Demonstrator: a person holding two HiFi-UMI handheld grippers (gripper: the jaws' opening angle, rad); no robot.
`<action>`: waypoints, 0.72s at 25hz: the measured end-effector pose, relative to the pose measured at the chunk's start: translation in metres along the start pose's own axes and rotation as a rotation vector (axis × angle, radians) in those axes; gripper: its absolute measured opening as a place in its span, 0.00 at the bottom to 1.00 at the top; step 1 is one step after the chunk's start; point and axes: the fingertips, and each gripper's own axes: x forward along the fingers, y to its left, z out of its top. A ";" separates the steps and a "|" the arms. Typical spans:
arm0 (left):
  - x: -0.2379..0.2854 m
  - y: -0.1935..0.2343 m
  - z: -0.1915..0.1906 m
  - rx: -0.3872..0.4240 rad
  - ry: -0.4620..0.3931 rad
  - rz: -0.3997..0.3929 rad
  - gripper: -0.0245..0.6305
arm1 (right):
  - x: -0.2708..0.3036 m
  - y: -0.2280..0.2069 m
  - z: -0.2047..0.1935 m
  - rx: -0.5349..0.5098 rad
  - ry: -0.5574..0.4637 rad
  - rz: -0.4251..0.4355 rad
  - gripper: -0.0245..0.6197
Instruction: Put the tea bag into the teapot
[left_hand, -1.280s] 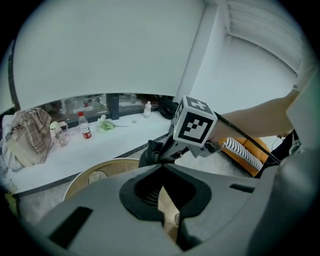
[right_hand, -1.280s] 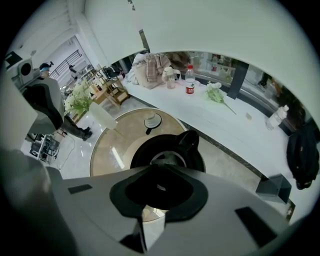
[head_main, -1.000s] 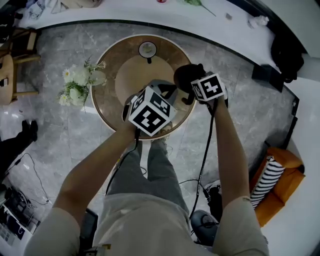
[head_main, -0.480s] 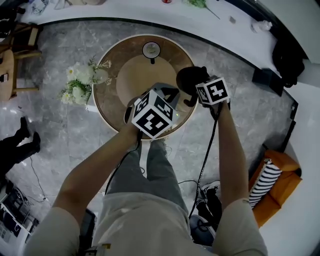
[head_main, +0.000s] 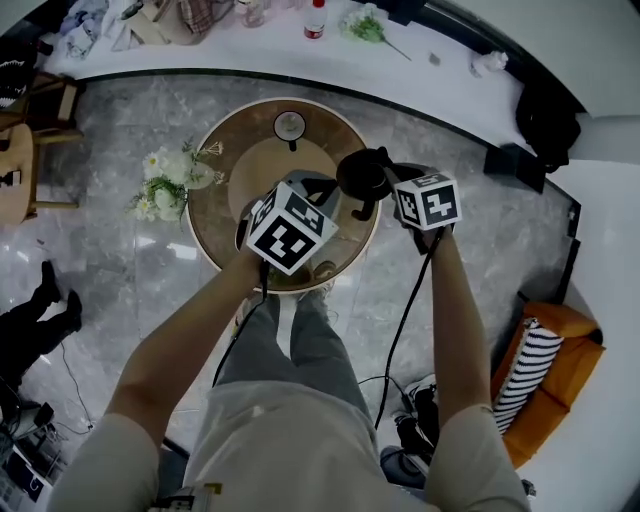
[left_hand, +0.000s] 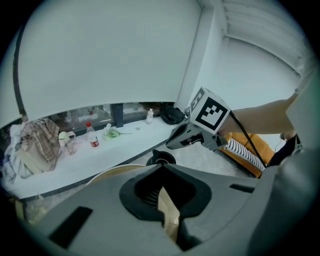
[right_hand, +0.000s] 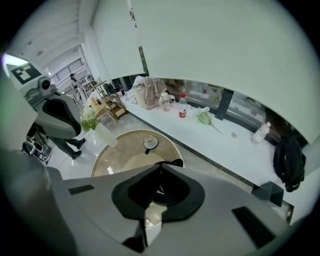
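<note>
The black teapot (head_main: 360, 172) stands at the right edge of the round brown table (head_main: 215, 240). It also shows past my left jaws (left_hand: 161, 158) and behind my right jaws (right_hand: 170, 162). My left gripper (head_main: 305, 195) hangs over the table's near side, shut on a tan tea bag packet (left_hand: 169, 212). My right gripper (head_main: 392, 185) hovers just right of the teapot with its jaws shut (right_hand: 160, 170). A pale strip shows in the slit below them; I cannot tell whether it is held. The left gripper view shows the right gripper (left_hand: 172, 144) just above the teapot.
A small round cup-like piece (head_main: 290, 125) sits at the table's far side. A vase of white flowers (head_main: 175, 180) stands at its left edge. Beyond curves a white counter (head_main: 300, 50) with a red-labelled bottle (head_main: 317, 18) and cloths. An orange seat (head_main: 550, 355) is at the right.
Both grippers have lifted higher above the table. The head view has tipped up, so more of the white counter shows.
</note>
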 end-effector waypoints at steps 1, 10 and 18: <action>-0.006 -0.001 0.007 0.010 -0.008 0.003 0.05 | -0.010 0.001 0.005 -0.004 -0.010 -0.008 0.05; -0.071 -0.020 0.078 0.099 -0.110 0.026 0.05 | -0.117 0.025 0.069 -0.018 -0.207 -0.053 0.05; -0.150 -0.045 0.146 0.153 -0.231 0.054 0.05 | -0.231 0.053 0.117 0.019 -0.438 -0.089 0.05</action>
